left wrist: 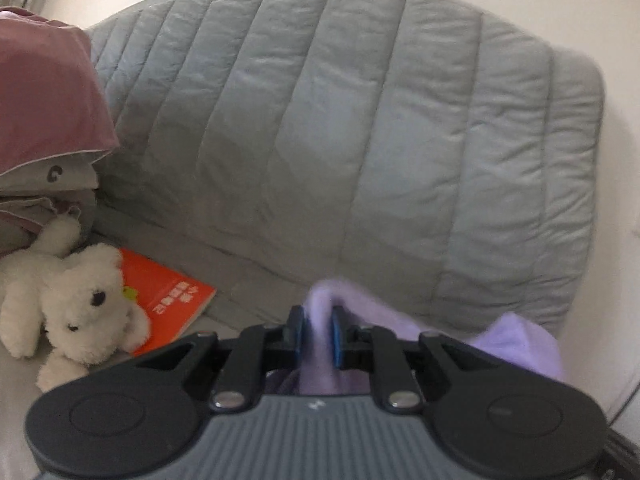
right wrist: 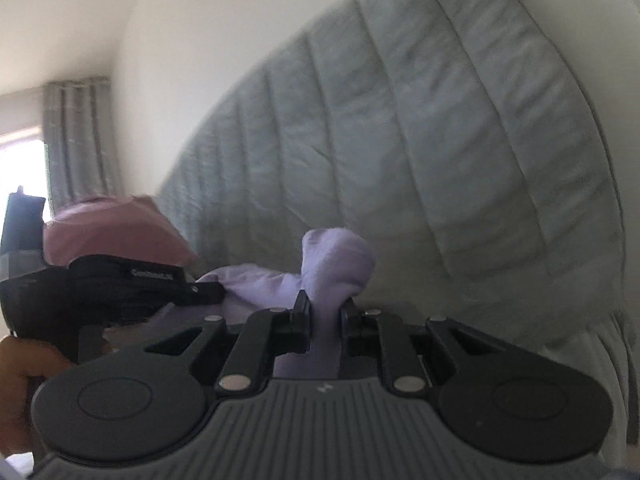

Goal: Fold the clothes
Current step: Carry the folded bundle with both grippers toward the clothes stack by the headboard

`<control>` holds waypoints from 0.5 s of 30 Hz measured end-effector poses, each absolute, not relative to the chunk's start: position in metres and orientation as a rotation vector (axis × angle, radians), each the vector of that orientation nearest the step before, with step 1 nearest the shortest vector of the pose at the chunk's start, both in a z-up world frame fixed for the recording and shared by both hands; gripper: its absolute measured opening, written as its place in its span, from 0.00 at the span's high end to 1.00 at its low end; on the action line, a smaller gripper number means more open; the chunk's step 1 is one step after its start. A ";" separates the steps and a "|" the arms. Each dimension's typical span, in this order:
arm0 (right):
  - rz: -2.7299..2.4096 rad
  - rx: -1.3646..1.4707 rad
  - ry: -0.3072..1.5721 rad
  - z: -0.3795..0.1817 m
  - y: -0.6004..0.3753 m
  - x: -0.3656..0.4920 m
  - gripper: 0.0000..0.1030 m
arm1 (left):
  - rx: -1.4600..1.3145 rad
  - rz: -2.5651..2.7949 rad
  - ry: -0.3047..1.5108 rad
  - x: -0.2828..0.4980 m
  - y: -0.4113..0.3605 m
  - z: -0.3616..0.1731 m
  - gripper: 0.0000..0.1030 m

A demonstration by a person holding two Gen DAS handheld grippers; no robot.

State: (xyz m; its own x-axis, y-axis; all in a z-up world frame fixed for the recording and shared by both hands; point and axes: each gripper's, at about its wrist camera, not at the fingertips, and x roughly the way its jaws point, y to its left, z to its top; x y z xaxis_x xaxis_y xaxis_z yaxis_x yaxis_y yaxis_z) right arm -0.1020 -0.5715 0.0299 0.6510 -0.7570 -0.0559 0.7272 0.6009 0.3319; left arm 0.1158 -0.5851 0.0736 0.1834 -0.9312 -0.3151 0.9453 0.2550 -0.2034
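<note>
A lilac garment [left wrist: 516, 344] is held up between both grippers in front of a padded grey headboard. My left gripper [left wrist: 318, 330] is shut on a pinched fold of it, and the cloth trails off to the right and down under the tool. My right gripper [right wrist: 326, 314] is shut on another bunched edge of the lilac garment [right wrist: 336, 260], which pokes up past the fingertips. In the right wrist view the other gripper tool [right wrist: 120, 280] appears at the left, held by a hand [right wrist: 24, 376], with the cloth stretched between the two.
The grey quilted headboard [left wrist: 340, 120] stands against a pale wall. At the left lie a mauve pillow [left wrist: 44, 96], a white plush toy [left wrist: 80, 304] and an orange book [left wrist: 168, 296]. Grey curtains [right wrist: 76, 140] hang by a window at far left.
</note>
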 end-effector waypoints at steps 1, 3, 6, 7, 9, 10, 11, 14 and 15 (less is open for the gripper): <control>-0.873 0.353 -0.097 0.028 -0.575 -0.105 0.83 | 0.043 -1.302 0.408 0.118 -0.588 0.071 0.84; -0.897 0.374 -0.105 0.023 -0.582 -0.111 0.76 | 0.028 -1.249 0.396 0.124 -0.588 0.069 0.83; -0.938 0.378 -0.135 0.021 -0.579 -0.119 0.70 | -0.018 -1.191 0.386 0.133 -0.583 0.071 0.83; -0.955 0.353 -0.145 0.023 -0.576 -0.119 0.69 | -0.040 -1.192 0.383 0.133 -0.580 0.073 0.83; -0.987 0.303 -0.166 0.026 -0.570 -0.120 0.69 | -0.073 -1.222 0.361 0.129 -0.573 0.076 0.84; -0.986 0.286 -0.180 0.028 -0.569 -0.120 0.69 | -0.081 -1.254 0.346 0.124 -0.571 0.078 0.84; -0.975 0.268 -0.193 0.030 -0.567 -0.120 0.69 | -0.088 -1.294 0.335 0.120 -0.570 0.079 0.84; -0.929 0.204 -0.201 0.035 -0.562 -0.114 0.69 | -0.049 -1.384 0.335 0.107 -0.578 0.078 0.84; -0.905 0.190 -0.187 0.036 -0.561 -0.111 0.69 | -0.017 -1.393 0.346 0.103 -0.584 0.075 0.84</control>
State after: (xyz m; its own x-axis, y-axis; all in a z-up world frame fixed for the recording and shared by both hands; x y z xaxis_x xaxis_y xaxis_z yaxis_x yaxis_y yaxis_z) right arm -0.1106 -0.5614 0.0357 0.6034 -0.7933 0.0810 0.7603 0.6029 0.2418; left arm 0.1034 -0.5844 0.0755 0.1354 -0.9639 -0.2292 0.9591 0.1856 -0.2140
